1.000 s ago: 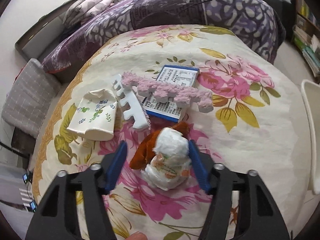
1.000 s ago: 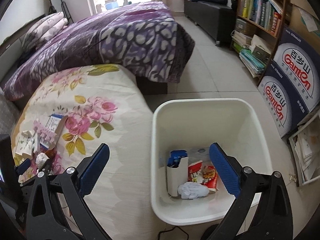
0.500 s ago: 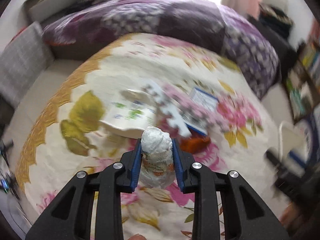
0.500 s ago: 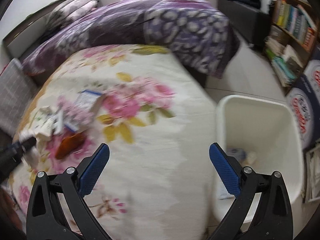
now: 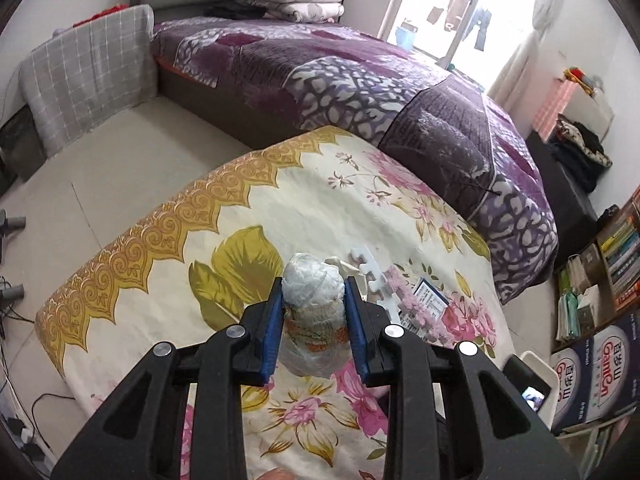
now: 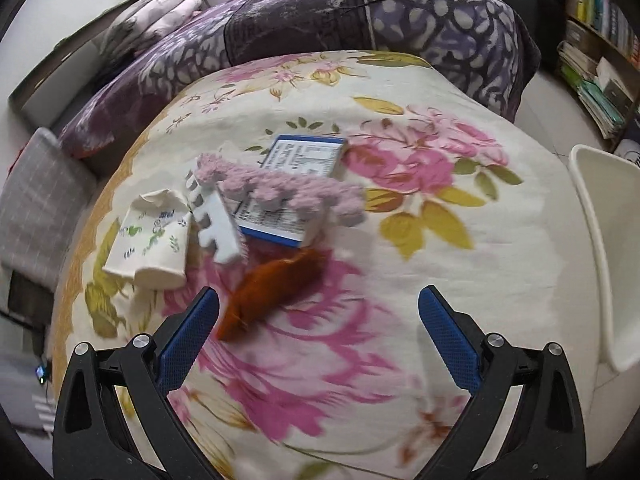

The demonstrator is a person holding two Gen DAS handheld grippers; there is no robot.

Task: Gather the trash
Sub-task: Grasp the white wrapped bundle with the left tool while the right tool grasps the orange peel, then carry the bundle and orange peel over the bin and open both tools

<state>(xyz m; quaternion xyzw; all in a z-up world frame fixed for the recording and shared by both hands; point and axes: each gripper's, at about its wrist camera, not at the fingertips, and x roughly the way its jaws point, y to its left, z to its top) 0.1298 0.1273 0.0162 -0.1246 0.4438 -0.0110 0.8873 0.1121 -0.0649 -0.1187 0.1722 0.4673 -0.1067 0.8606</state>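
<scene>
My left gripper [image 5: 313, 297] is shut on a crumpled white wrapper ball [image 5: 313, 312] with orange print, held up above the floral bedspread [image 5: 192, 264]. My right gripper [image 6: 319, 312] stands open over the bedspread, nothing between its blue pads. Just beyond its left pad [image 6: 188, 340] lies an orange-brown wrapper [image 6: 272, 286]. Farther back lie a blue-and-white box [image 6: 298, 184], a pink fuzzy foam strip [image 6: 288, 190], a white foam puzzle piece [image 6: 216, 220] and a cream printed paper carton [image 6: 154, 236]. The white bin's rim [image 6: 600, 248] shows at the right edge.
A purple patterned quilt [image 5: 360, 80] covers the far bed. Grey checked cushion [image 5: 88, 72] leans at the left. Bookshelves [image 5: 616, 256] and printed cartons [image 5: 600, 372] stand at the right by the bin [image 5: 536, 380]. Cables [image 5: 16, 312] lie on the floor left.
My left gripper closed on the wrapper ball and lifted it off the bedspread, rolling as it rose. My right gripper swung left from over the bin to above the bed's trash.
</scene>
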